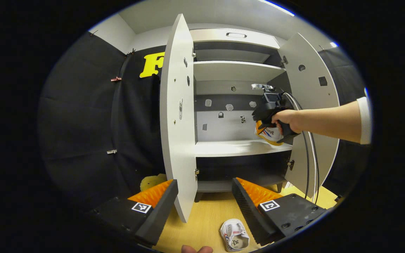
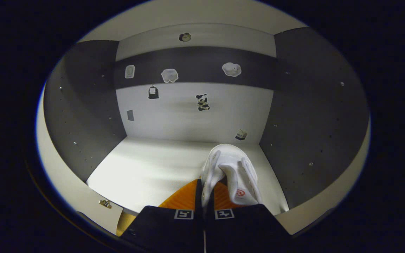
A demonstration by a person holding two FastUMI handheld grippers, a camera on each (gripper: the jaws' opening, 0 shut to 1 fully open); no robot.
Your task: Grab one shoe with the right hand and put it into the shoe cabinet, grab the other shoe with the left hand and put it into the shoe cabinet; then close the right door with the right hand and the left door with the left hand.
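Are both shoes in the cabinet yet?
Not yet. The right gripper is shut on one white shoe, holding it over the middle shelf of the shoe cabinet. The other shoe lies on the floor below the open left gripper. Both doors, left and right, stand open.

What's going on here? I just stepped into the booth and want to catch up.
A person is loading a shoe cabinet with two handheld grippers. The right gripper is shut on a white shoe, holding it over the middle shelf. The left gripper hangs open above the second shoe on the floor. Both doors stand open.
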